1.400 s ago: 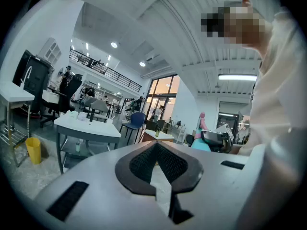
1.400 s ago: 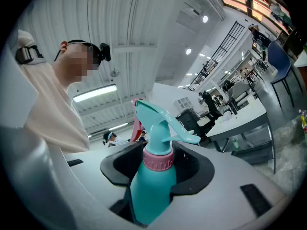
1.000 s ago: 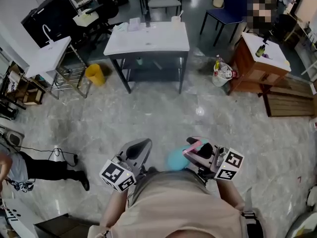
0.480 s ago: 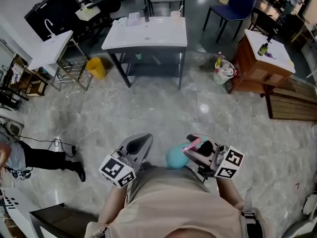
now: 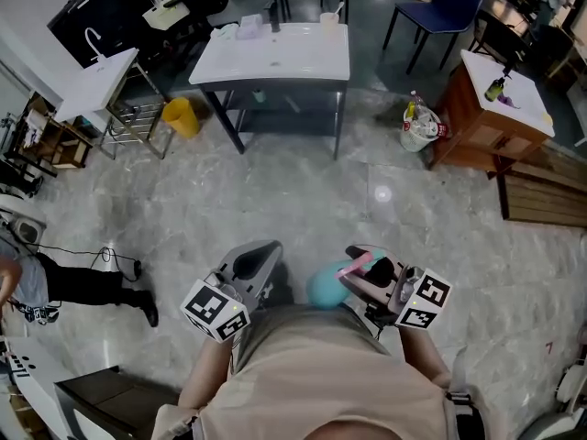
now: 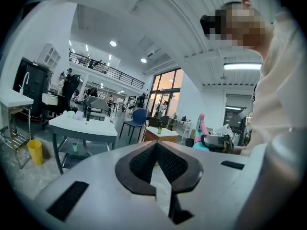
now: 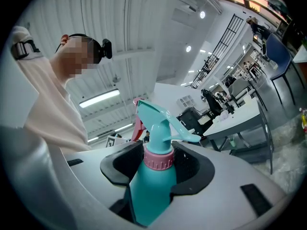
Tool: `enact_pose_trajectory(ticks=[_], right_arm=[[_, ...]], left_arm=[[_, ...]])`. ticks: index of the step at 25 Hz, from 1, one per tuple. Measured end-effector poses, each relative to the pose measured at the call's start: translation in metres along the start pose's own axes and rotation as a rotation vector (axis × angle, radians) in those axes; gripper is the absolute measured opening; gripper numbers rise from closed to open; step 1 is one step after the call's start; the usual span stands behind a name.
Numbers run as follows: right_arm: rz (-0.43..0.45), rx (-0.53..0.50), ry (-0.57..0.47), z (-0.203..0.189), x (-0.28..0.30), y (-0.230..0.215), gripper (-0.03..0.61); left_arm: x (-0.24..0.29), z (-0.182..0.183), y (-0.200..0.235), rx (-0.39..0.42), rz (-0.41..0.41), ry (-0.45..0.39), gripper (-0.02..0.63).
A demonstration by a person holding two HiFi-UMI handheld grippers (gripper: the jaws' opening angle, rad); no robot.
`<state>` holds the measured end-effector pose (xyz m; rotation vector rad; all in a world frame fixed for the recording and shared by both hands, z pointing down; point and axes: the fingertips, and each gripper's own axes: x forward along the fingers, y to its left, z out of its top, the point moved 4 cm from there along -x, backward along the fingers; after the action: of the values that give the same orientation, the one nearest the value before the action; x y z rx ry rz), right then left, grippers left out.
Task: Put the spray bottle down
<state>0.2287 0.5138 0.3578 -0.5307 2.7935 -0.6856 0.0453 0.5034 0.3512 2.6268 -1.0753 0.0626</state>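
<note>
Teal plastic spray bottle with pink collar (image 7: 152, 186) is unchanged from a second back: upright, right gripper (image 5: 359, 269) fingers (image 7: 194, 169) clamped on its neck and shoulder, held just in front of the person's chest. Left gripper (image 6: 156, 164) fingers (image 6: 139, 164) together, nothing between. Only the framing drifted slightly. White rectangular table (image 5: 275, 62) looks no nearer, well ahead across grey marble floor (image 5: 367, 200). Judgement: carry phase, put-down not started. Room: yellow bin (image 5: 181, 115), brown wooden cabinet (image 5: 477, 126), blue chair (image 5: 440, 3).
</note>
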Motion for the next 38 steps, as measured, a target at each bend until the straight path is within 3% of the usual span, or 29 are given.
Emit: enact_pose_trajectory(ticks=[38], right_arm=[[-0.203, -0.05, 0.07, 0.024, 0.127, -0.061, 0.192]], left_arm=[[0.024, 0.032, 0.159, -0.045, -0.138, -0.044, 0.008]])
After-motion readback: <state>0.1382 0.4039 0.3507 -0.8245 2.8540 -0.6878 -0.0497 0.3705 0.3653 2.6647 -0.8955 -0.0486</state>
